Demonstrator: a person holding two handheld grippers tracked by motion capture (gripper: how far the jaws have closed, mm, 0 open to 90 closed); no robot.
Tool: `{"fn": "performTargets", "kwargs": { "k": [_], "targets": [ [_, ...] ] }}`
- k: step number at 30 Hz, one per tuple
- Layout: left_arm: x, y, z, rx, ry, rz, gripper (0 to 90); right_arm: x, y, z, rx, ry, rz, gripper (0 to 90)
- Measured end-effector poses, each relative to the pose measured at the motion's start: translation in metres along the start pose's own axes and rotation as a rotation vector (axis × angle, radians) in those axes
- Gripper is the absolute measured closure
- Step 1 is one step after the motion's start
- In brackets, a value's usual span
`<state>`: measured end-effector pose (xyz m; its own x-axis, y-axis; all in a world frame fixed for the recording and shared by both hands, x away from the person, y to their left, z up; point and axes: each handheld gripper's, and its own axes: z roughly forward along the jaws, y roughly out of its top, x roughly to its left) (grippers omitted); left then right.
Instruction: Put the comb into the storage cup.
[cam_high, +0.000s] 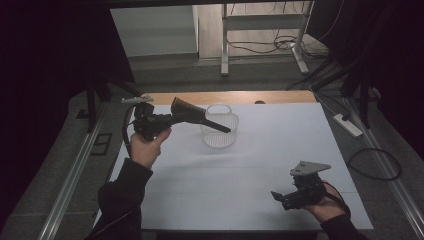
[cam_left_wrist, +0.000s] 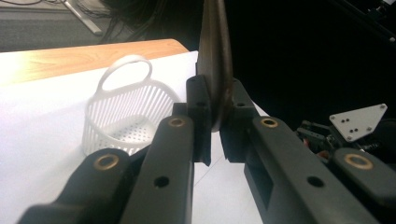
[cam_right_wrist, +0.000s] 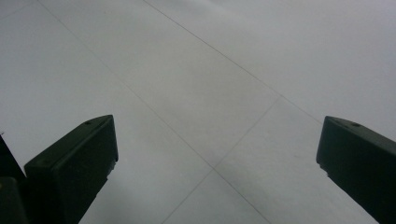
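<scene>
Gripping a dark brush (cam_high: 192, 114) between its fingers (cam_left_wrist: 198, 116), the left gripper (cam_high: 172, 119) hangs raised near the table's (cam_high: 280, 150) far left corner, the brush's handle reaching over the white slotted basket (cam_high: 220, 127). The basket stands upright near the far edge. The right gripper (cam_high: 282, 197) sits low by the near right corner, fingers (cam_right_wrist: 74, 168) spread wide over bare white table.
</scene>
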<state>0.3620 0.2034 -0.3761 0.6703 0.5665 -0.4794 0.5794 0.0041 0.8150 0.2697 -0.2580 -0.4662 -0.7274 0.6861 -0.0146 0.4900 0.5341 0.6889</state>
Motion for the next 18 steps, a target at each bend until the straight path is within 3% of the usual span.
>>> {"fn": "performTargets", "kwargs": {
  "k": [18],
  "targets": [
    [0.018,0.004,0.008,-0.003,0.026,-0.030,83.0,-0.009,-0.017,-0.020,-0.015,-0.041,0.086,0.0]
  ]
}}
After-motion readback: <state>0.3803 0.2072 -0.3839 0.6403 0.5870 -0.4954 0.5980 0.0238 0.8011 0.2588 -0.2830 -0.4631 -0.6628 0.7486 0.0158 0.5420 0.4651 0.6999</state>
